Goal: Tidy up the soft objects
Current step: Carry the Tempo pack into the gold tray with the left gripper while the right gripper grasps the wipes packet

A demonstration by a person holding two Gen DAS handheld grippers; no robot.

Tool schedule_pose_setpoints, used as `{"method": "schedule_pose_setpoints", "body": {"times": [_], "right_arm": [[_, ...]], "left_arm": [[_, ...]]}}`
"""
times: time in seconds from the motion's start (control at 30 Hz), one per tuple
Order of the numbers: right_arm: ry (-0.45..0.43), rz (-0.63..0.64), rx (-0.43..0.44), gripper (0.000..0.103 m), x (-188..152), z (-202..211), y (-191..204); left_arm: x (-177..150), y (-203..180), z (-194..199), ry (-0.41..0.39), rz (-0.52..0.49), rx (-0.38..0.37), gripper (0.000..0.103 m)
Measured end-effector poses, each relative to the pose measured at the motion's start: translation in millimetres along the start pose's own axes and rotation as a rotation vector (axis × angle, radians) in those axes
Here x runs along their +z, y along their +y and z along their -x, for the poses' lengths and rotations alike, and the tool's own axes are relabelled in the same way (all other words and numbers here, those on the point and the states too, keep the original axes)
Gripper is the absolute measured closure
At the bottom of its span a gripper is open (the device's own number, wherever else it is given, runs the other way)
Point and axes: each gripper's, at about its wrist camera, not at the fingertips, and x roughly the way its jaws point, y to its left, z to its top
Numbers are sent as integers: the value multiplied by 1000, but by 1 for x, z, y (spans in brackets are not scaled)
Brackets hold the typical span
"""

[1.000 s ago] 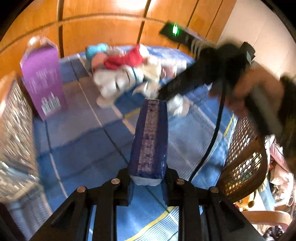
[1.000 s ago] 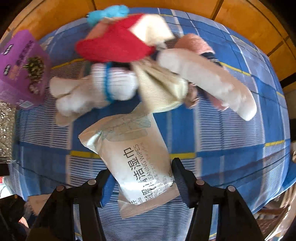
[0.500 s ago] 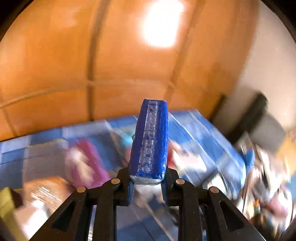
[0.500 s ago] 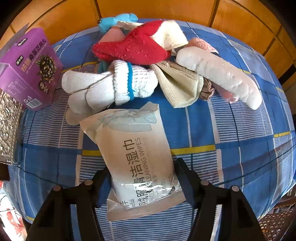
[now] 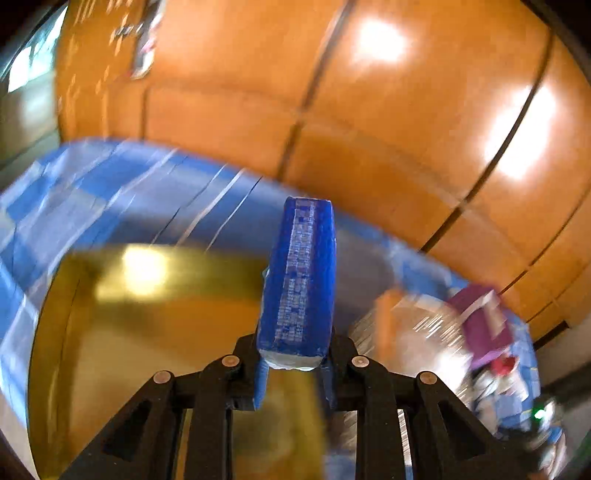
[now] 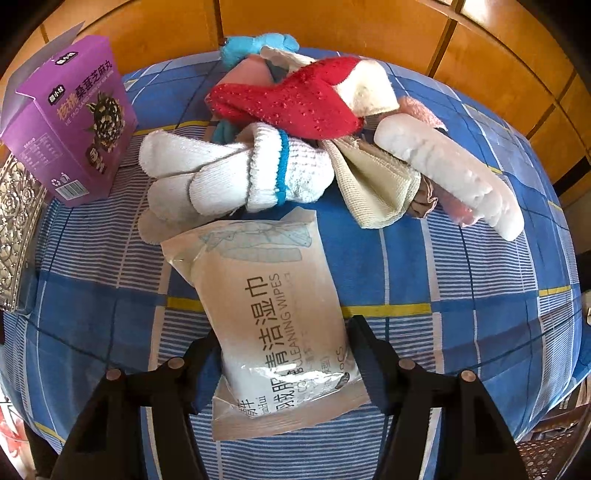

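Glossy orange wood wall panels (image 6: 332, 22), split by dark seams, rise just behind the table (image 6: 461, 266) with its blue checked cloth. Bright light patches (image 5: 376, 40) gleam on those panels.

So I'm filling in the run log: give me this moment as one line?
left gripper: shut on blue pack, over gold tin | right gripper: astride wipes pack on tablecloth | sock pile: untouched
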Motion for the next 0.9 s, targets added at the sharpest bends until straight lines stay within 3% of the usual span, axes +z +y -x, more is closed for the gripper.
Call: {"method": "schedule_pose_setpoints", "body": {"times": [0.17, 0.3, 0.4, 0.53, 0.6, 0.77, 0.9], "right_arm": [[-16, 6, -12, 39, -1, -1, 4], [-18, -6, -15, 41, -7, 3, 8], [-19, -13, -11, 42, -14, 5, 11], [-12, -23, 4, 45, -24, 14, 18], [-1, -23, 28, 47, -31, 18, 22], [2, -72, 120, 50, -42, 33, 21], [-44, -101, 113, 50, -36, 52, 18]], "left_arm": [[-49, 31, -27, 113, 87, 10, 77], [-76, 26, -22, 131, 85, -16, 69], [-93, 21, -5, 116, 65, -42, 55], [-109, 14, 14, 95, 43, -58, 51], [-117, 14, 24, 85, 35, -62, 43], [-128, 11, 52, 23, -6, -5, 30], [-128, 6, 54, 3, -43, 47, 28]]}}
